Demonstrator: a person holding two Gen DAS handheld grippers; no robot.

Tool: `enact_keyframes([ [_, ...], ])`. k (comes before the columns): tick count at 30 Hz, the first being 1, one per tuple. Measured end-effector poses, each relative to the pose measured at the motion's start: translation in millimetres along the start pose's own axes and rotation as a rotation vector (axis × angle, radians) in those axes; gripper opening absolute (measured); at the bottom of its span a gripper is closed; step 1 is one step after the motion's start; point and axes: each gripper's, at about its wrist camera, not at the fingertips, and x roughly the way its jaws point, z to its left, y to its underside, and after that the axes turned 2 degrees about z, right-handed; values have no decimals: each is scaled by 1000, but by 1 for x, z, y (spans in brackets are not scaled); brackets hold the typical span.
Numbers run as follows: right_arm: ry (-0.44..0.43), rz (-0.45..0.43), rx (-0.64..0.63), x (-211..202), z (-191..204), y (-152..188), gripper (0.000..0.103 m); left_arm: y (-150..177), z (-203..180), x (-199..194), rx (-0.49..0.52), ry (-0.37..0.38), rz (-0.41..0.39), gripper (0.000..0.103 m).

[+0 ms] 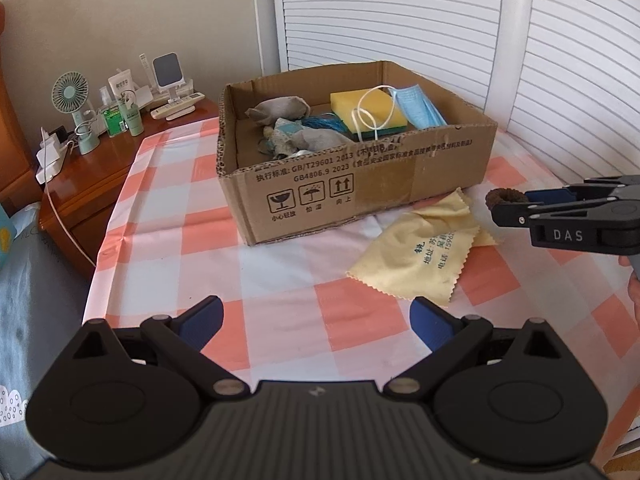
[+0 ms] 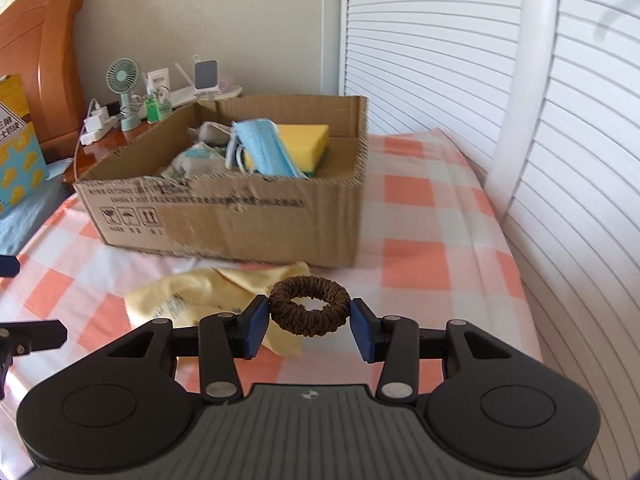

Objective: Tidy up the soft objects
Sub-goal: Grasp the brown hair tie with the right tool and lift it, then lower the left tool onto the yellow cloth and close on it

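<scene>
My right claw (image 2: pixel 309 323) is clenched on the brown ruffled fabric hair scrunchie (image 2: pixel 308 306) at the lower centre of the right wrist frame, lifted above the pale yellow printed cleaning cloth (image 2: pixel 188 294) — I judge this the carrying step, calling next for a lift over the near wall of the open brown cardboard box (image 2: pixel 240 220). My left claw (image 1: pixel 316 324) hangs released and empty; the box reads "GB/T29601 2013", and the right claw's body reads "DAS".

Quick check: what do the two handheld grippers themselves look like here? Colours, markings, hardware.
Both match. The left gripper and right gripper are matte black plastic with a ribbed centre body, round side housings, silver pivot pins and blue finger pads. Seen from the left wrist, the right gripper's side reads "DAS" in white. No cables or sleeves visible.
</scene>
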Motion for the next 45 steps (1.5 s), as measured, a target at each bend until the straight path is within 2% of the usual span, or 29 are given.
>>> enact_keyframes([
  [6,13,33,28,0,-13,18,54,-9,-14,11,56,64,8,99],
  [11,13,46,12,0,-13,28,86,-16,-26,22,102,98,20,99],
  [17,-3,67,-44,2,-8,37,103,-24,-33,36,130,159,22,99],
  [20,6,62,-101,3,-2,41,103,-29,-35,44,133,182,18,99],
  [27,-27,51,-119,2,0,42,103,-39,-36,71,112,237,25,98],
  [32,-32,36,-121,2,0,44,103,-39,-37,87,93,244,50,94],
  [34,-32,32,-121,2,0,45,103,-40,-40,86,97,243,37,90],
  [36,-33,28,-121,2,0,45,103,-42,-43,85,95,257,32,79],
  [39,-34,24,-120,2,0,45,103,-45,-48,84,102,266,29,73],
  [43,-33,22,-119,3,1,45,103,-46,-52,83,99,243,21,65],
  [44,-33,21,-119,3,1,45,103,-46,-52,83,96,235,19,59],
  [45,-33,20,-119,3,1,45,103,-46,-51,82,95,230,17,47],
])
